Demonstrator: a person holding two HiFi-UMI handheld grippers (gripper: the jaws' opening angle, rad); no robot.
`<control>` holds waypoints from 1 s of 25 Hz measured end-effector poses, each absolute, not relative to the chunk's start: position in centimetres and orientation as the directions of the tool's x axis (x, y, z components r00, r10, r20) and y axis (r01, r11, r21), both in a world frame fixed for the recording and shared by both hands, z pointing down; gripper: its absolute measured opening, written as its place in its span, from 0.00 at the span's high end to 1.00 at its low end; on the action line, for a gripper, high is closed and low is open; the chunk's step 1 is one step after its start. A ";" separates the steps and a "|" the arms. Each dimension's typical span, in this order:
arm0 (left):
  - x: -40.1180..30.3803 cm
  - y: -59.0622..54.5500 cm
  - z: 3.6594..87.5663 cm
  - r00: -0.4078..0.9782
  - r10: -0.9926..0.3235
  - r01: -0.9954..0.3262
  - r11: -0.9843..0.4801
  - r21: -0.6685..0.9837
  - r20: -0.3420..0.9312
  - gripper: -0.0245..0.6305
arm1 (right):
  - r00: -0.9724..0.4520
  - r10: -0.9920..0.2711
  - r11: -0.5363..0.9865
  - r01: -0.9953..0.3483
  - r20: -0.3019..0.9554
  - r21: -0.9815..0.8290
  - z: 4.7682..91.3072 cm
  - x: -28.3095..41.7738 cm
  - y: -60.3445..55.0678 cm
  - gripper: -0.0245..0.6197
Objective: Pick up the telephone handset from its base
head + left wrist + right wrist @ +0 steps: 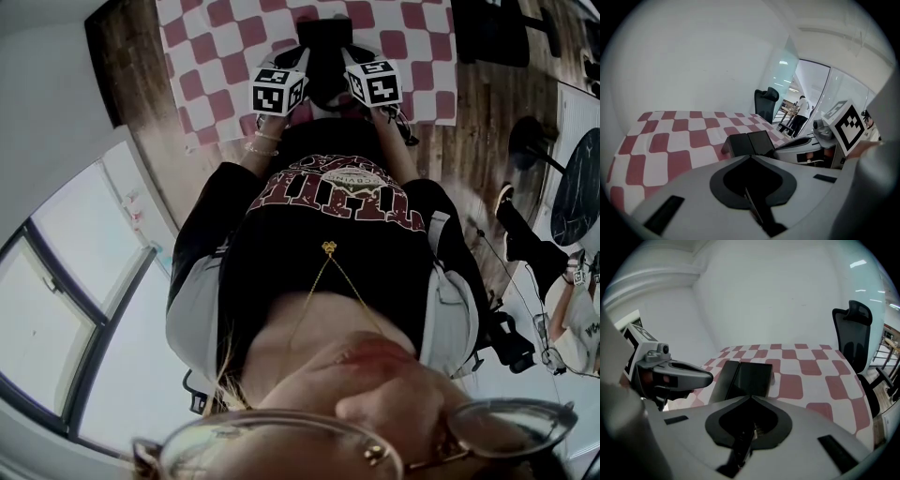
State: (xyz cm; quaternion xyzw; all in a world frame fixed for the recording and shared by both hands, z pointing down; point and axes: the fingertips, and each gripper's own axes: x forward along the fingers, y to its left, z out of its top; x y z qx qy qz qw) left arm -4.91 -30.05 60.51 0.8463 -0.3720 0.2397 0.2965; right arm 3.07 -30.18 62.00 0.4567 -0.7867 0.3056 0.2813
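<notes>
A: What is seen, starting with the biggest thing?

B: A desk covered by a red-and-white checked cloth is seen on a wooden floor. A black office chair is placed just past its far corner.

A: And the task's thing?

B: A black telephone is set on the cloth, near the desk's front edge. A long dark bar, taken for the handset, is laid along one side of the base. It is touched by neither claw.

A: Can any writing be read?

B: Large lettering is printed on the person's shirt, but it is seen upside down and cannot be read. Black-and-white square markers are carried on each claw's cube.

A: How are the claws held?

B: The left claw is seen with its jaws brought together, and nothing is gripped between them. The right claw is likewise closed and empty. Both are pointed at the telephone, side by side and just short of it, one at each side of it in the head view.
</notes>
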 end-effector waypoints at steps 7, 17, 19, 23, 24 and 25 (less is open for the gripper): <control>-5.8 -29.7 62.0 0.666 -0.418 -0.726 -0.553 0.410 0.618 0.94 | -0.423 -0.541 0.408 -0.888 0.727 -0.213 62.4 3.1 -30.2 0.93; -6.1 -28.9 63.2 0.756 -0.306 -0.635 -0.556 0.536 0.579 0.93 | -0.425 -0.540 0.414 -0.886 0.726 -0.211 62.3 3.2 -30.1 0.93; -6.1 -28.7 63.6 0.764 -0.294 -0.627 -0.547 0.554 0.575 0.92 | -0.425 -0.540 0.415 -0.885 0.726 -0.210 62.4 3.2 -30.1 0.93; -6.2 -28.5 64.4 0.769 -0.264 -0.618 -0.542 0.570 0.583 0.88 | -0.424 -0.540 0.420 -0.884 0.727 -0.204 62.4 3.0 -30.2 0.93; -6.1 -28.4 64.5 0.775 -0.254 -0.611 -0.538 0.581 0.579 0.88 | -0.423 -0.540 0.421 -0.884 0.727 -0.202 62.4 3.0 -30.2 0.93; -6.0 -28.4 64.6 0.782 -0.249 -0.603 -0.533 0.594 0.572 0.87 | -0.423 -0.540 0.422 -0.884 0.728 -0.200 62.4 3.0 -30.2 0.93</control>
